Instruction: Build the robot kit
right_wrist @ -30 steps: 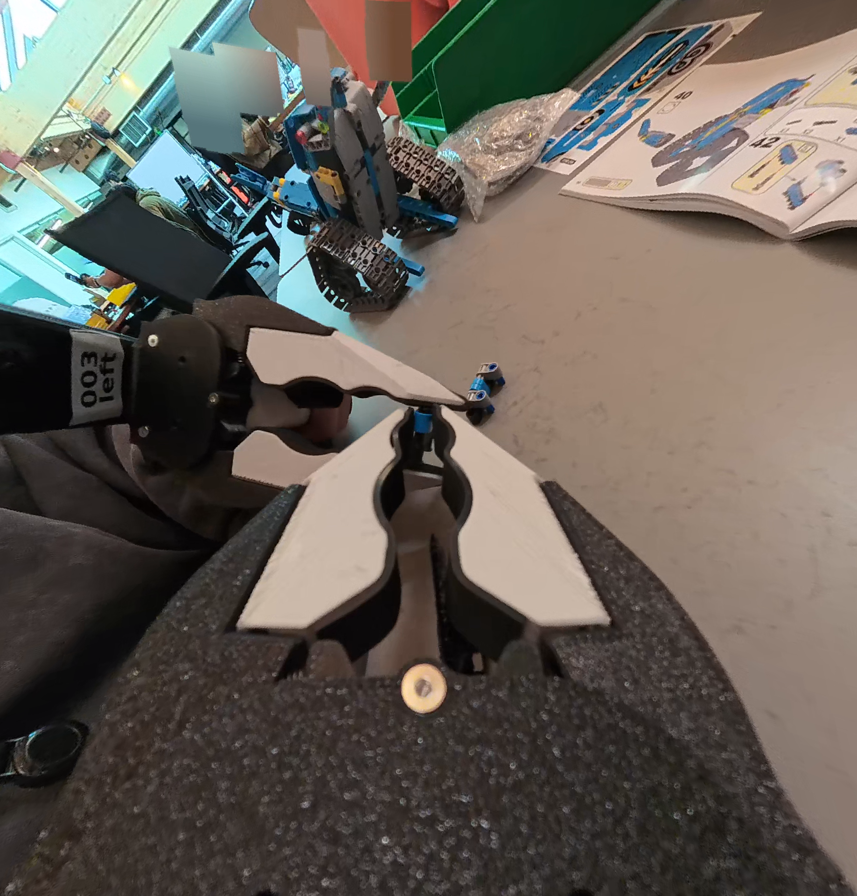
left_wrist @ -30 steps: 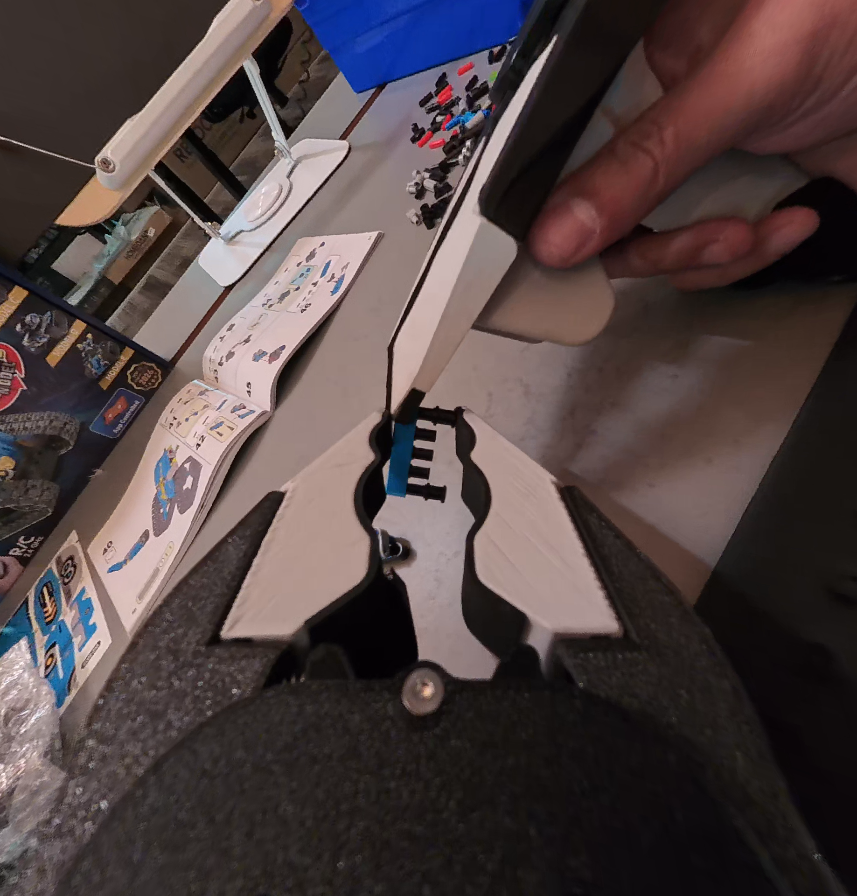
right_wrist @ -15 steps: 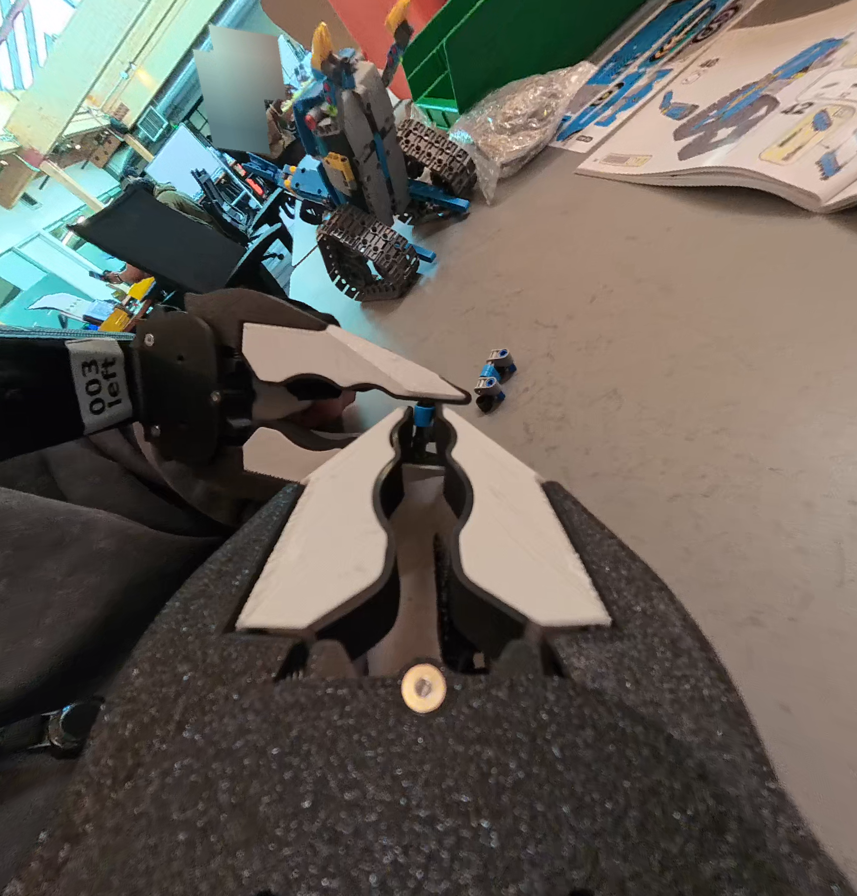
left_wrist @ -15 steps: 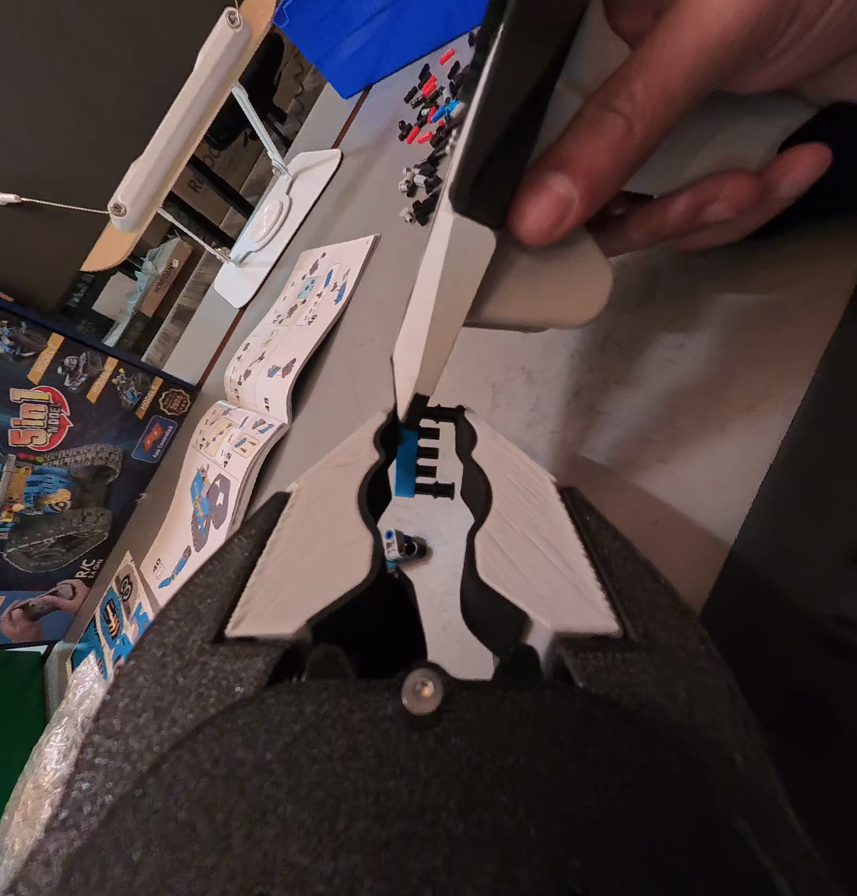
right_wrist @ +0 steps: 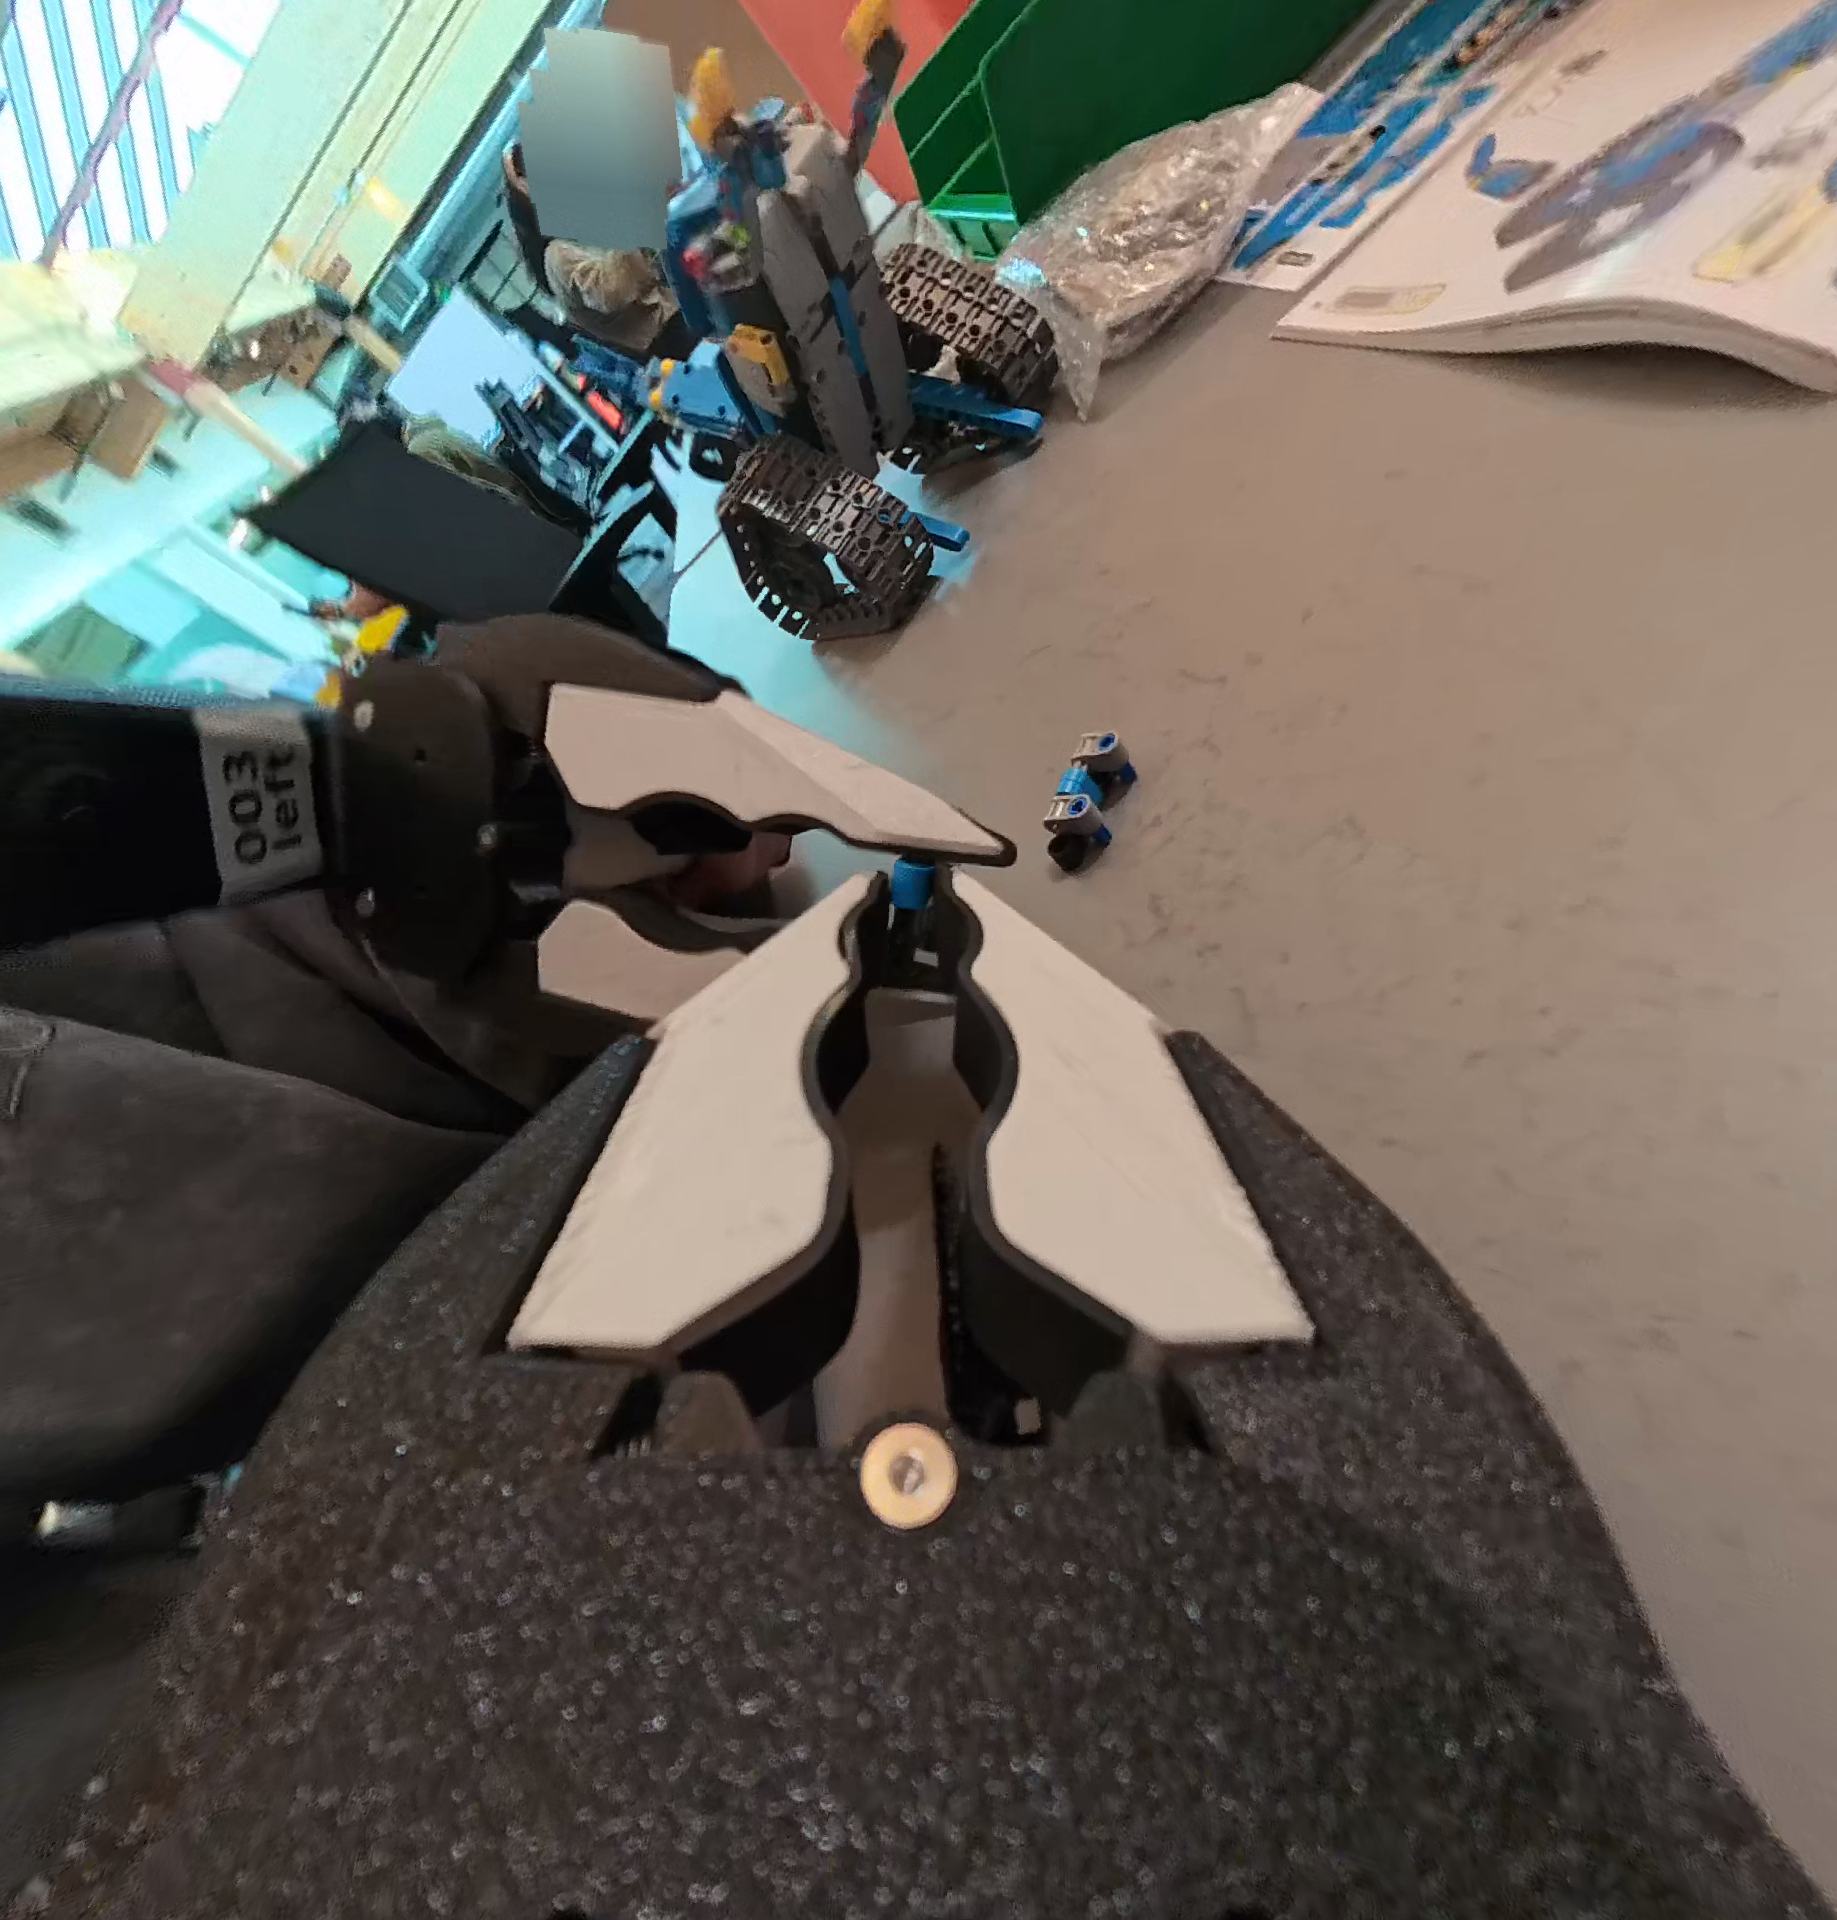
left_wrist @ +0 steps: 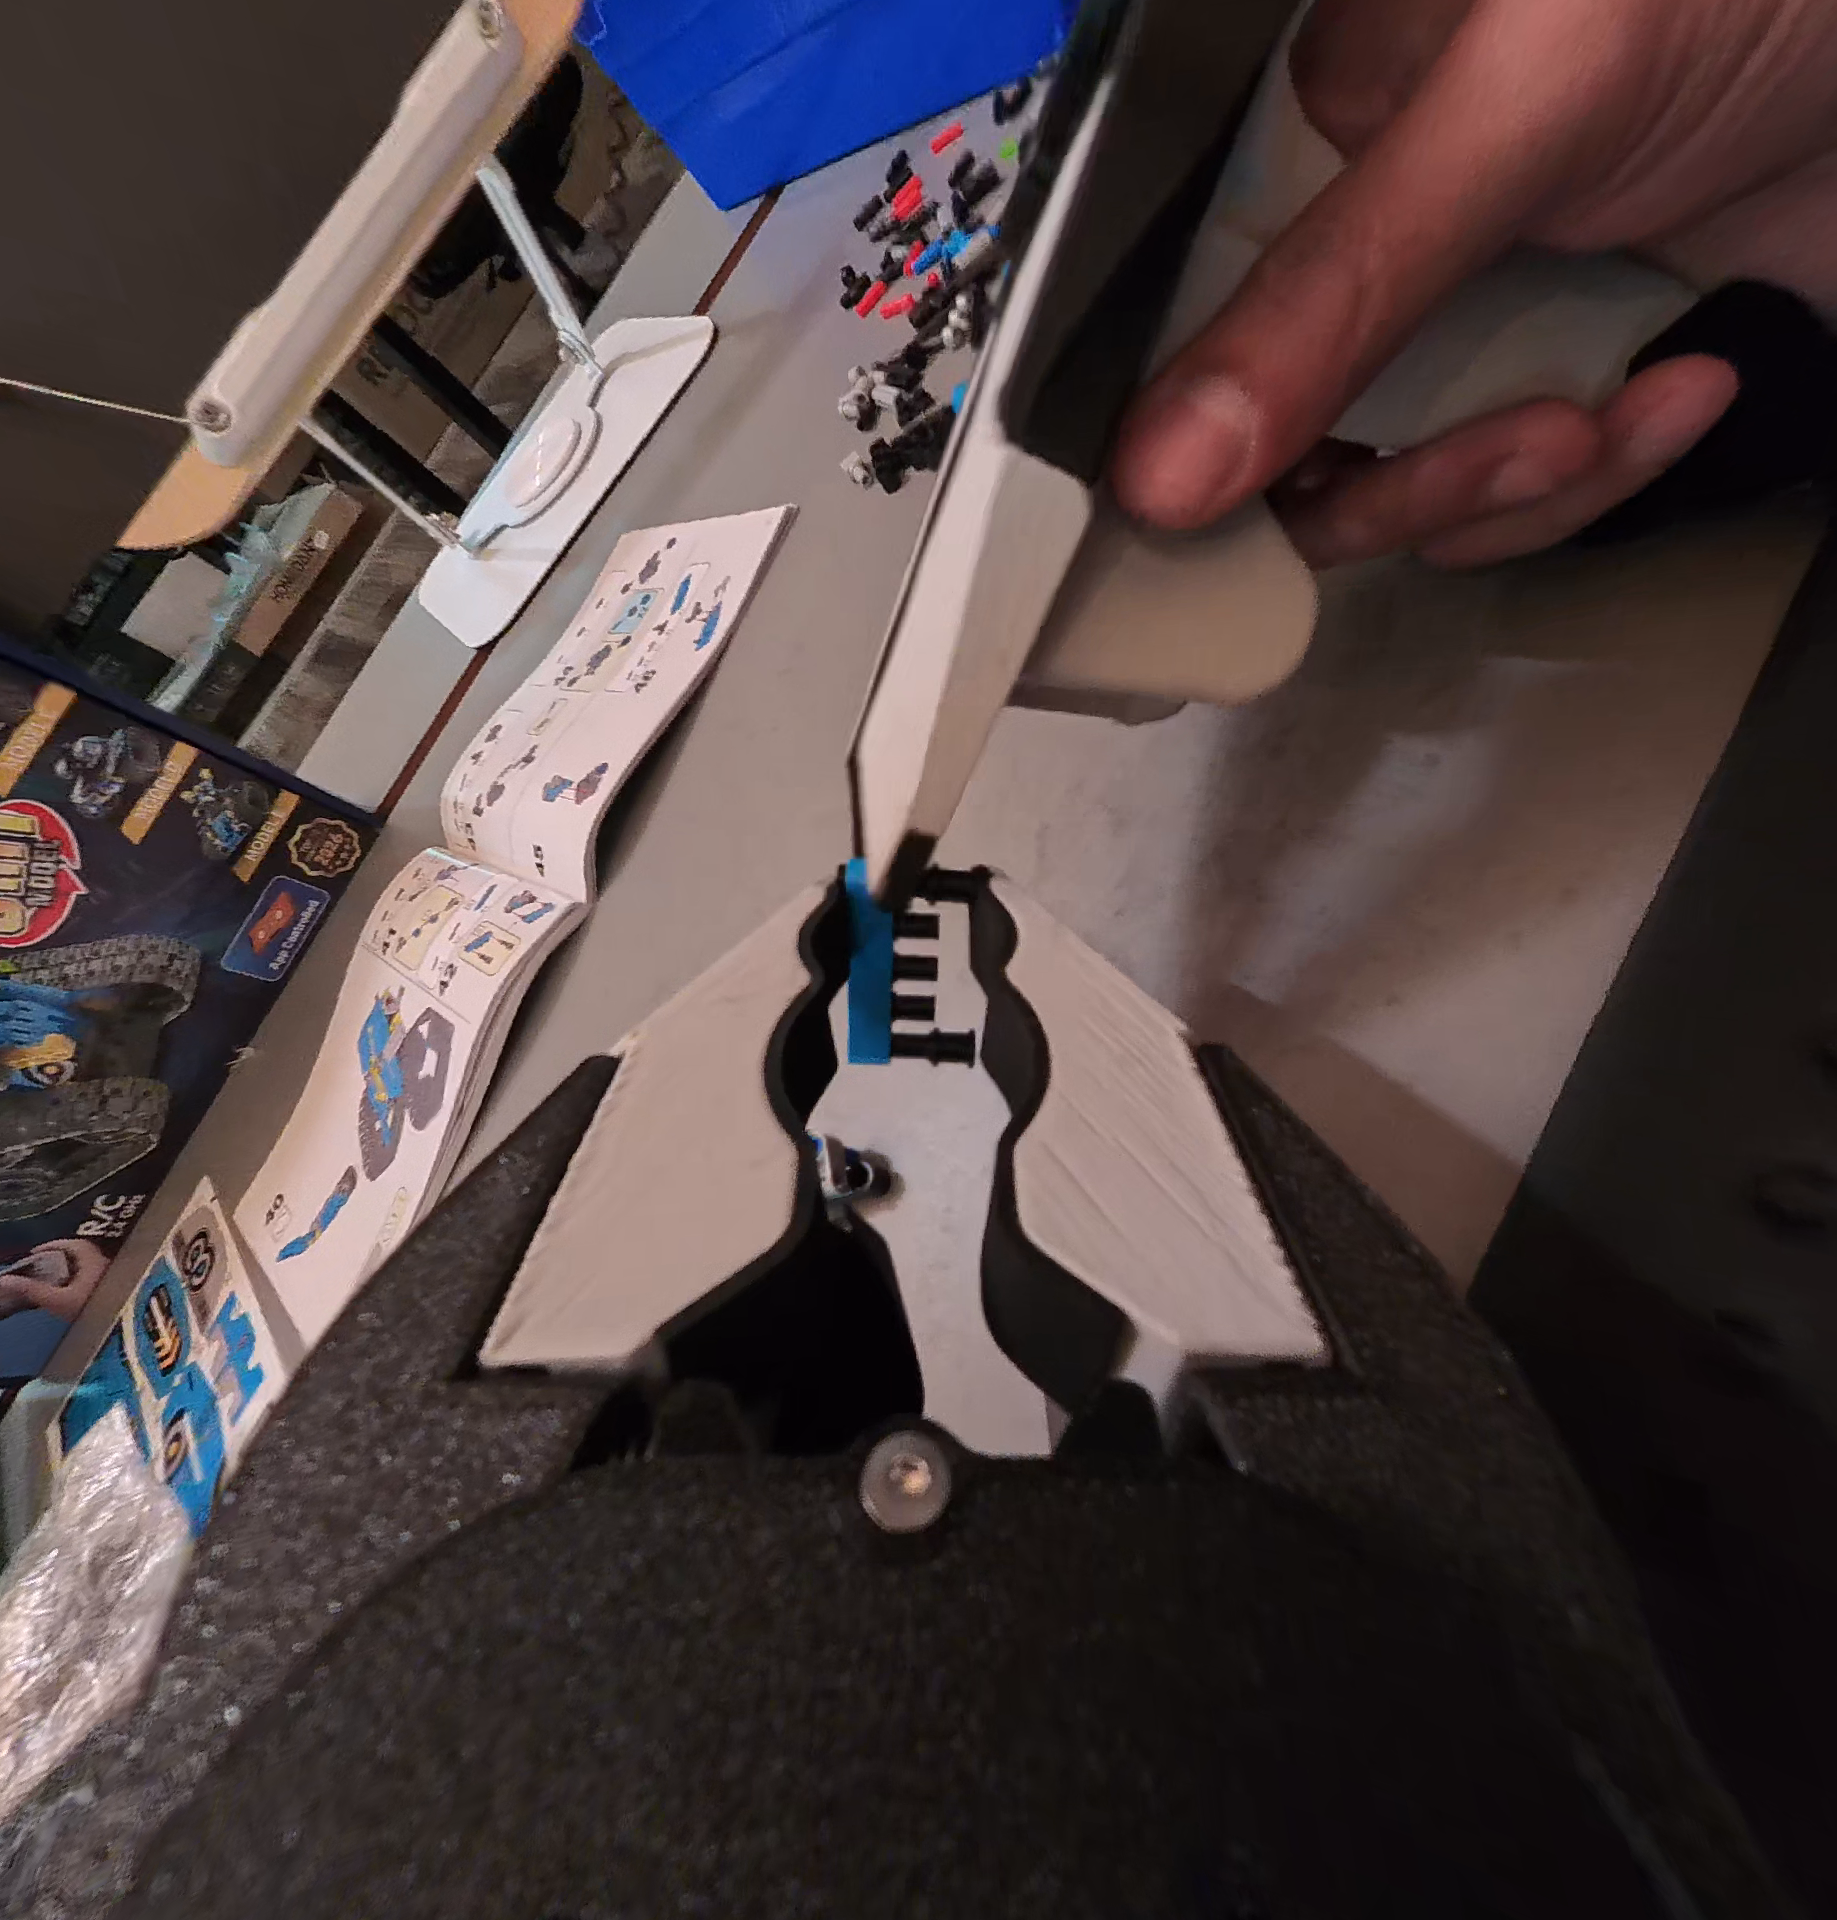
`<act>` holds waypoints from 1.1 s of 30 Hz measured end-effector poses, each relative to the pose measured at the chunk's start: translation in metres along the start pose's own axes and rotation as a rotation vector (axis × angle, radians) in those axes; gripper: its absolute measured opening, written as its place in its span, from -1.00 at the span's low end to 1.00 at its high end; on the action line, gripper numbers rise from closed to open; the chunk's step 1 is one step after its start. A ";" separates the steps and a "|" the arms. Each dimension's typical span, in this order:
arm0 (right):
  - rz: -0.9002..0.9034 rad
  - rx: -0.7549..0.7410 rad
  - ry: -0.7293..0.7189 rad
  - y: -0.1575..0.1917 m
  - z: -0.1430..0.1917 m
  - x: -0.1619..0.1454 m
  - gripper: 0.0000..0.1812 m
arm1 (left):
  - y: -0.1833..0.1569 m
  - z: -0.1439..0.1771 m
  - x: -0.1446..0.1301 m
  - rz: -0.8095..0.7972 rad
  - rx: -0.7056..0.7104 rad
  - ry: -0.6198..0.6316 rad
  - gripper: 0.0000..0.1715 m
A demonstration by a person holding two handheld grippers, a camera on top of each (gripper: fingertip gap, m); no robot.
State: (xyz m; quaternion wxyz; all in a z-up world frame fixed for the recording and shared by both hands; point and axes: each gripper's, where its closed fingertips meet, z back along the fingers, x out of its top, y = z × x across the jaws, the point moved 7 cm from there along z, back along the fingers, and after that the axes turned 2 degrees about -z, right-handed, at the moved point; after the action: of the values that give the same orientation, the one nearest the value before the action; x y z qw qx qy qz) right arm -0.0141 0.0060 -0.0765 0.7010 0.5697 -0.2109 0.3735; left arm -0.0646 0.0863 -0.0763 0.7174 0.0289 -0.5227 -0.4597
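Grip of left gripper: pressed in on a short blue plastic beam with a row of black plastic pins. The beam lies flat against its left finger, and the farthest pin reaches its right finger.
Grip of right gripper: pinched on the beam's far end. It meets the left gripper tip to tip, held in a person's hand.
Change: both grippers have tilted over the last second and neither has let go. The beam's far end seems to stand slightly further past the left fingertip.
Axis: the beam's long side runs along the left gripper's fingers, from the gap out to the tips. The pins point crosswise toward that gripper's right finger. The right wrist view shows only the blue end.
Below the gap: a small grey-and-blue connector piece lies on the grey tabletop.
Just beyond the right gripper's tips: two grey-and-blue connectors lie side by side.
Left of the left gripper: an open white instruction booklet, a blue sticker sheet and a dark printed toy box.
Far ahead: the white desk lamp's base, a loose pile of small black, red and blue pieces, and a blue-and-grey tracked model.
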 end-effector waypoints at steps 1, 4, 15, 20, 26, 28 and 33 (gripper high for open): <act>0.068 0.000 0.012 0.002 0.005 0.003 -0.92 | 0.003 0.002 0.001 0.035 -0.017 -0.026 -0.75; 0.395 0.011 0.000 0.017 0.031 0.019 -0.69 | 0.006 0.011 0.006 0.178 -0.149 -0.148 -0.74; 0.424 0.284 0.044 0.033 0.018 0.004 -0.48 | 0.000 0.027 0.023 0.344 -0.378 -0.365 -0.74; 0.444 0.288 0.042 0.037 0.019 0.001 -0.51 | -0.002 0.030 0.023 0.337 -0.387 -0.379 -0.75; 0.461 0.282 0.044 0.037 0.020 0.000 -0.53 | -0.003 0.030 0.024 0.325 -0.393 -0.382 -0.76; 0.464 0.284 0.042 0.037 0.020 -0.001 -0.53 | -0.004 0.031 0.024 0.323 -0.390 -0.386 -0.76; 0.465 0.297 0.042 0.038 0.021 -0.001 -0.54 | -0.004 0.032 0.025 0.324 -0.386 -0.392 -0.76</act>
State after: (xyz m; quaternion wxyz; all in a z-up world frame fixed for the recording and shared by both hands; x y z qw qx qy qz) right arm -0.0408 -0.0115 -0.0474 0.5096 0.5945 -0.2643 0.5631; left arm -0.0908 0.0809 -0.0463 0.6591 -0.2805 -0.5521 -0.4267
